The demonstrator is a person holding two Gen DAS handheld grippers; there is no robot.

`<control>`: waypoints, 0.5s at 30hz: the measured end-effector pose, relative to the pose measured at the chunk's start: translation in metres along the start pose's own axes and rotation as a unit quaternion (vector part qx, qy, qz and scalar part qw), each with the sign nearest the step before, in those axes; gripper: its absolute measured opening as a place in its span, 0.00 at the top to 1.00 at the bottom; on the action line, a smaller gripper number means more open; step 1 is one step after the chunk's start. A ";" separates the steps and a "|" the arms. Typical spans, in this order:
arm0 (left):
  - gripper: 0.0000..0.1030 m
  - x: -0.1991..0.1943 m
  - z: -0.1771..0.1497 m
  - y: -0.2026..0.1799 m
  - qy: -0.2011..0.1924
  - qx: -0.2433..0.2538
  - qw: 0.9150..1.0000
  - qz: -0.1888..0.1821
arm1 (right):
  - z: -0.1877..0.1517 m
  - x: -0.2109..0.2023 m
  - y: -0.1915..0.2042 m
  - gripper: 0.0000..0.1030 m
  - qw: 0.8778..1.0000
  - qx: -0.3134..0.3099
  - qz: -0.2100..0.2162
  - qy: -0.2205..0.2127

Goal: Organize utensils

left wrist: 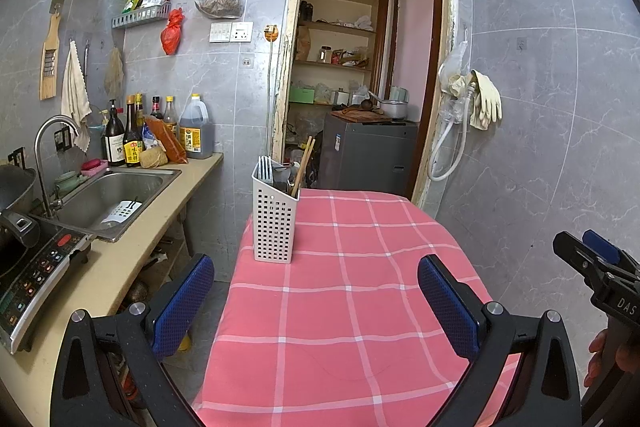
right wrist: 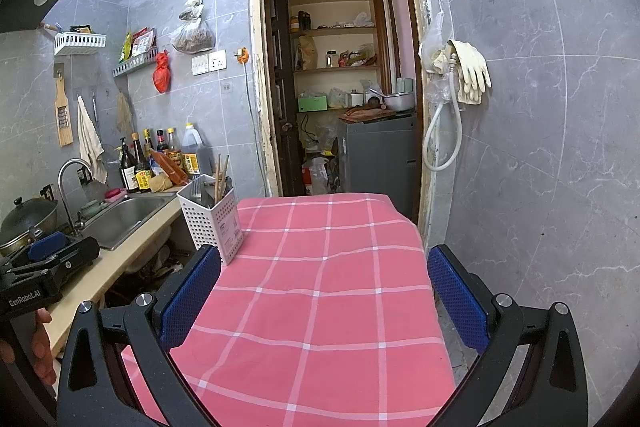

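Observation:
A white perforated utensil holder (left wrist: 275,223) stands at the far left corner of the table with the pink checked cloth (left wrist: 340,307). In it are forks (left wrist: 265,167) and wooden chopsticks (left wrist: 303,163). My left gripper (left wrist: 316,287) hovers open above the near part of the cloth, nothing between its blue pads. In the right wrist view the utensil holder (right wrist: 214,223) sits ahead to the left, with forks (right wrist: 197,190) and chopsticks (right wrist: 221,175) standing in it. My right gripper (right wrist: 324,279) is open and empty over the pink checked cloth (right wrist: 320,287).
Left of the table runs a counter with a steel sink (left wrist: 108,199), a tap (left wrist: 48,155), sauce bottles (left wrist: 132,139) and an induction hob (left wrist: 32,275). An open doorway (left wrist: 360,67) lies beyond the table. Rubber gloves (left wrist: 484,99) hang on the right wall.

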State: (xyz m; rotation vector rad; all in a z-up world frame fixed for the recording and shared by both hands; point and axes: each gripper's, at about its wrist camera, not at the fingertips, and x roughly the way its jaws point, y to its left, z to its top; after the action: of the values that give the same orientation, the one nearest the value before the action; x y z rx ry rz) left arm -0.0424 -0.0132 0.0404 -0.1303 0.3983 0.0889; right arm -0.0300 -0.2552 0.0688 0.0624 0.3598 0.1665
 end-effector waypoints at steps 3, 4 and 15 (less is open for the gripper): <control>0.00 0.000 0.000 0.000 0.000 0.001 1.000 0.001 | 0.000 0.000 0.001 0.01 1.000 0.001 0.000 0.000; 0.00 0.000 0.000 0.000 0.000 0.000 1.000 0.000 | -0.001 0.000 0.001 0.01 1.000 0.000 0.000 0.000; 0.00 0.000 0.000 0.001 0.000 0.001 1.000 0.000 | -0.001 -0.001 0.001 0.01 1.000 0.001 0.000 0.001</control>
State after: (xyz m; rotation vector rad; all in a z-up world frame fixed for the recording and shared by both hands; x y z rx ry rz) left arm -0.0425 -0.0127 0.0404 -0.1282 0.3987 0.0890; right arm -0.0313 -0.2538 0.0681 0.0642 0.3629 0.1661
